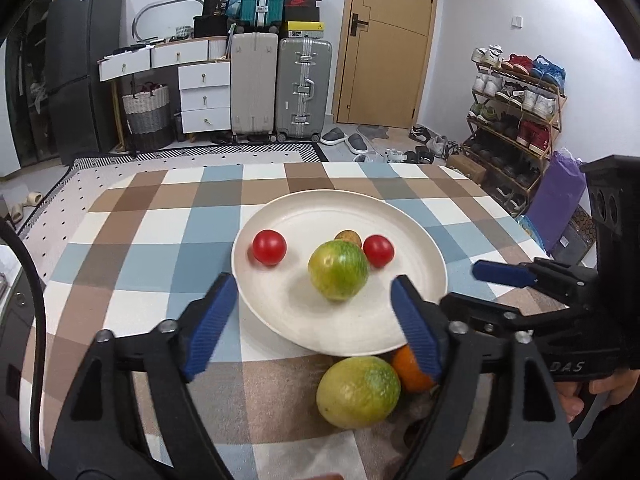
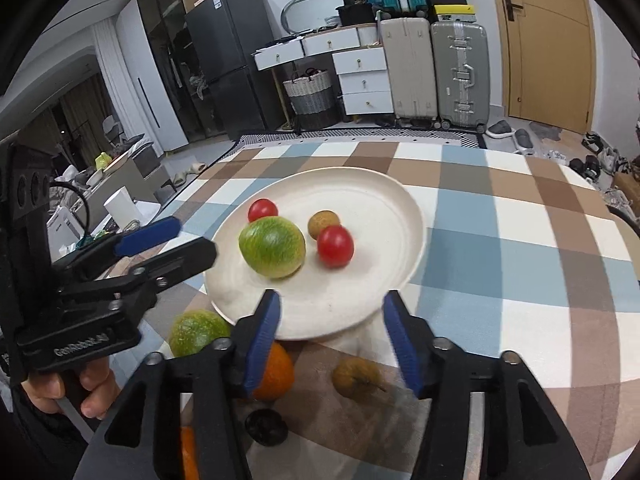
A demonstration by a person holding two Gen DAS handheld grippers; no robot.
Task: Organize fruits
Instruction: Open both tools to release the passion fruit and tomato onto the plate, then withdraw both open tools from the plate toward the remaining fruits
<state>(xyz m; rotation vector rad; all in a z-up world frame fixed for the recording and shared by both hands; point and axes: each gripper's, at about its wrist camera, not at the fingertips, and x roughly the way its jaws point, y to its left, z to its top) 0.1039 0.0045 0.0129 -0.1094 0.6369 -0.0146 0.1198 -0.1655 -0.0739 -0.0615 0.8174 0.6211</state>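
Both grippers (image 1: 312, 320) (image 2: 332, 336) are showing black frames, ribbed blue pads (image 1: 210, 326), and silver screws (image 1: 168, 325); white lettering is marking their bodies, and a black cable (image 1: 38, 308) is curving alongside.

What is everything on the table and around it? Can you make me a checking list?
Surface: checked cloth, flat.
Job's things: plate holds two tomatoes, a green fruit and a brown fruit. Off the plate: second green fruit, orange, second brown fruit, dark fruit.
Clutter: nothing seen.
Grippers: left hand-held gripper and right hand-held gripper both open, empty.
Cables: black cable at left edge.
Surroundings: suitcases, drawers, shoe rack, door.
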